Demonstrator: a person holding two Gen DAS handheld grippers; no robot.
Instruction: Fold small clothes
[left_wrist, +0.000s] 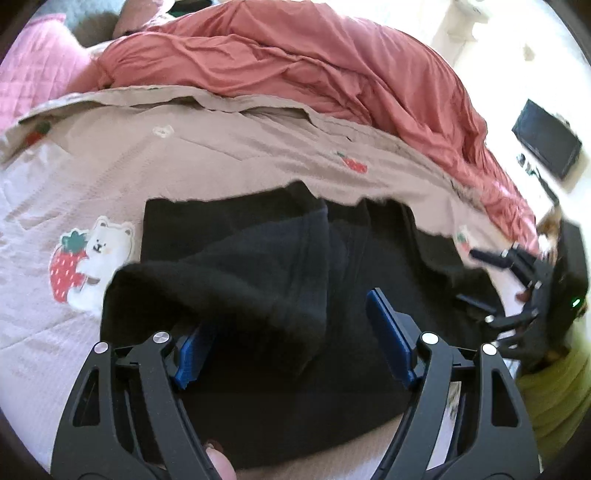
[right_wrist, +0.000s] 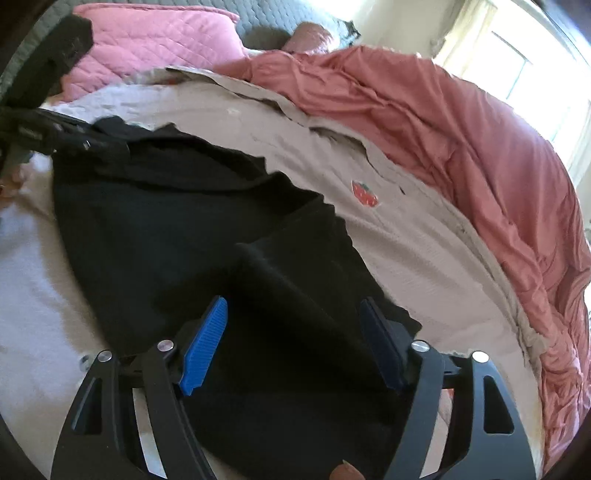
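Observation:
A black garment (left_wrist: 258, 258) lies spread on the beige bed cover, with a raised fold running across its middle. It also shows in the right wrist view (right_wrist: 192, 221). My left gripper (left_wrist: 291, 332) is open, its blue pads (left_wrist: 391, 339) set wide apart over the near part of the garment, and the fold drapes over the left pad. My right gripper (right_wrist: 295, 339) is open too, its blue pads (right_wrist: 205, 347) either side of a raised ridge of the black cloth. The right gripper also shows at the right edge of the left wrist view (left_wrist: 480, 277).
The beige cover (left_wrist: 221, 155) carries strawberry and bear prints (left_wrist: 92, 258). A bunched red-pink duvet (left_wrist: 295, 66) lies along the far side, and a pink quilted pillow (right_wrist: 155, 40) at the head. A black box (left_wrist: 546, 140) sits on the pale floor to the right.

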